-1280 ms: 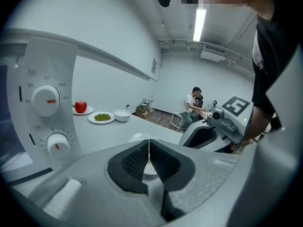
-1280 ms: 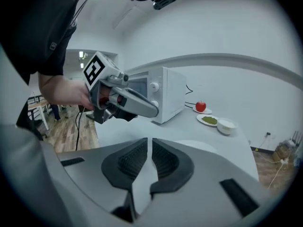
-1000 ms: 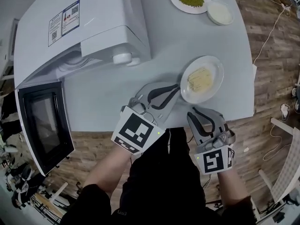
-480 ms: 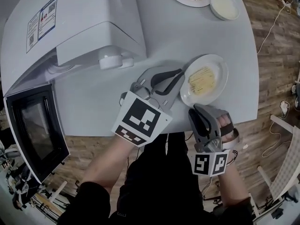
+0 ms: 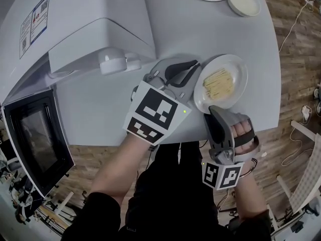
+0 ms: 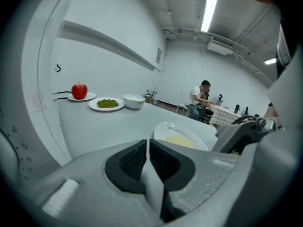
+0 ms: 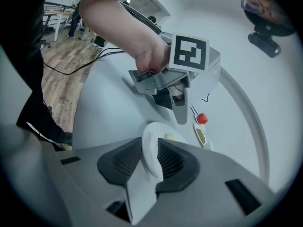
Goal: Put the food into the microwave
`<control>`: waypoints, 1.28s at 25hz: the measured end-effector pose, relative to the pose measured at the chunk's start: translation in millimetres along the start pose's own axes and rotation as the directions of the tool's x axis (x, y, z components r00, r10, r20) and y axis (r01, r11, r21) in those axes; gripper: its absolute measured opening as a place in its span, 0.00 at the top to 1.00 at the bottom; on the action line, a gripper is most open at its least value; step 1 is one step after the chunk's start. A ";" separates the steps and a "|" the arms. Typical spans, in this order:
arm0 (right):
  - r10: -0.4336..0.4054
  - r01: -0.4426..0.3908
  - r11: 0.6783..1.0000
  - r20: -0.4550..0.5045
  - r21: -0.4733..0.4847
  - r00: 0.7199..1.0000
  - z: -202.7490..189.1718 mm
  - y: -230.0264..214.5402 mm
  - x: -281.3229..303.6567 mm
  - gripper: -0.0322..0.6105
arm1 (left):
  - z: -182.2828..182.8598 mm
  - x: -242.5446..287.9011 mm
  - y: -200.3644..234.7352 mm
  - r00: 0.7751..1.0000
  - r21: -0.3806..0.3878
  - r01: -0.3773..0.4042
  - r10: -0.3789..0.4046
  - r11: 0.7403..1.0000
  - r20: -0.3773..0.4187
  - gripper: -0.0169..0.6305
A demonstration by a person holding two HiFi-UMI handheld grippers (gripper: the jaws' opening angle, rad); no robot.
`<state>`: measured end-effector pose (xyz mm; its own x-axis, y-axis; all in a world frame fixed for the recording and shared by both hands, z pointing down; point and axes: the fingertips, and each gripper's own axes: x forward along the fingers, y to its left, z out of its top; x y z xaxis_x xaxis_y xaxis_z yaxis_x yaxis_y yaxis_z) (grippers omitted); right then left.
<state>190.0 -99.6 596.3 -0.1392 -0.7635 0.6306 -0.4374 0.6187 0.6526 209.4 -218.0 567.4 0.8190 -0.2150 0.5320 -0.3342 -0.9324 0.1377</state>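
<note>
Pickup is starting: right gripper (image 5: pixel 212 110), jaws just now opening, is straddling the plate (image 5: pixel 238 67) at its near rim, not yet clamping. Yellow food (image 5: pixel 219 83) is sitting on it, on the table (image 5: pixel 100 102); left gripper (image 5: pixel 196 66) is hanging just beside, jaws together, empty. Next move calls for clamping, then lifting level toward the open microwave (image 5: pixel 100 19).

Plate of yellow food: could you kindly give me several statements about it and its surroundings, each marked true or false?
1. The microwave door is open. True.
2. The near rim of the plate stands between the jaws of the right gripper. True; those jaws have just been opening.
3. The left gripper holds the plate. False: its jaws are together, empty, beside the plate.
4. The apple lies on this plate. False: it sits on a separate plate farther along the table.
</note>
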 end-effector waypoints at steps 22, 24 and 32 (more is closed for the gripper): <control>0.013 -0.013 1.000 -0.058 -0.007 0.998 3.6 -8.4 13.1 0.78 | -27.0 17.0 -14.1 0.975 0.180 0.028 0.013 0.983 -0.221 0.96; 0.033 -0.032 0.999 -0.060 0.021 0.998 3.2 -6.9 15.4 0.86 | -26.9 17.1 -14.5 0.975 0.190 0.027 0.015 0.981 -0.221 0.96; 0.002 -0.004 0.999 -0.063 -0.039 0.998 0.4 -2.7 4.8 0.87 | -22.6 10.2 -8.1 0.987 0.139 -0.009 0.031 0.990 -0.160 0.96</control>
<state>190.2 -105.0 597.4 -0.0834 -0.7492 0.6570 -0.4014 0.6287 0.6660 210.0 -206.0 590.6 0.7228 -0.1949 0.6630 -0.2734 -0.9618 0.0153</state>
